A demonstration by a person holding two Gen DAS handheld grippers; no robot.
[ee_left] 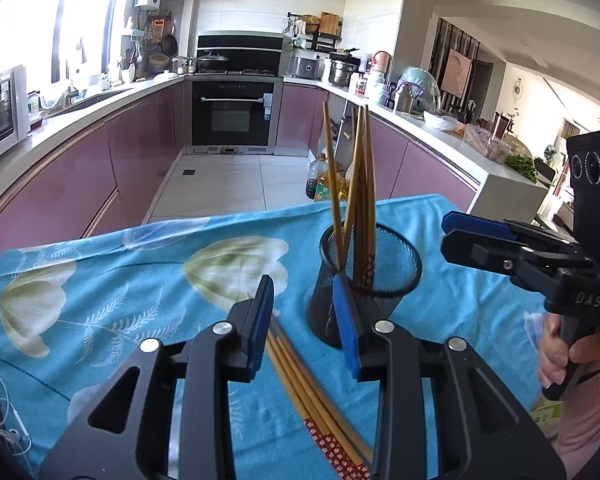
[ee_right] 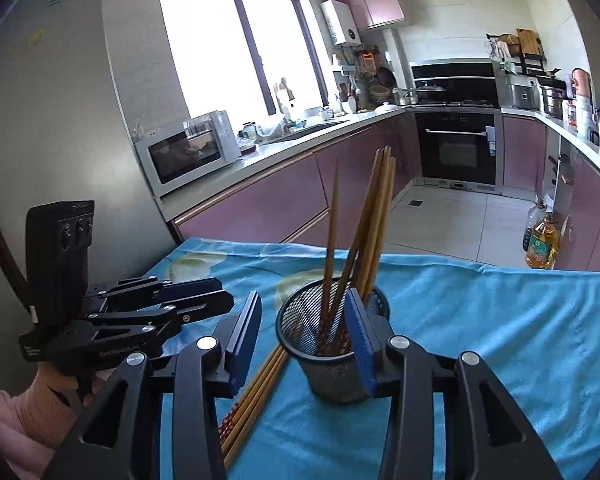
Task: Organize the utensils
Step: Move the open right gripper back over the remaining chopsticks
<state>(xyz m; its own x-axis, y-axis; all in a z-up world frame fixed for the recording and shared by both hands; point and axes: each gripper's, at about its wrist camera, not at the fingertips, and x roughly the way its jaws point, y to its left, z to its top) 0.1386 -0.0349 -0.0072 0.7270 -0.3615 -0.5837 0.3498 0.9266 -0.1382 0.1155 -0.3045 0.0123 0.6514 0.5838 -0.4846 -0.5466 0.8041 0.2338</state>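
A black mesh cup [ee_left: 370, 280] [ee_right: 332, 364] stands on the blue flowered cloth and holds several wooden chopsticks [ee_left: 358, 192] [ee_right: 366, 228] upright. More chopsticks [ee_left: 312, 396] [ee_right: 256, 388] lie flat on the cloth to its left. My left gripper [ee_left: 306, 328] is open and empty, above the lying chopsticks, its right finger beside the cup. My right gripper [ee_right: 306, 344] is open and empty, its right finger in front of the cup. Each gripper shows in the other view, the right gripper [ee_left: 456, 236] and the left gripper [ee_right: 216, 296] with jaws apart.
The blue cloth [ee_left: 100, 300] [ee_right: 500, 340] covers the table. White earphones [ee_left: 8, 420] lie at its left edge. Purple kitchen cabinets, an oven [ee_left: 232, 116] and oil bottles [ee_right: 542, 244] on the floor stand beyond the far edge.
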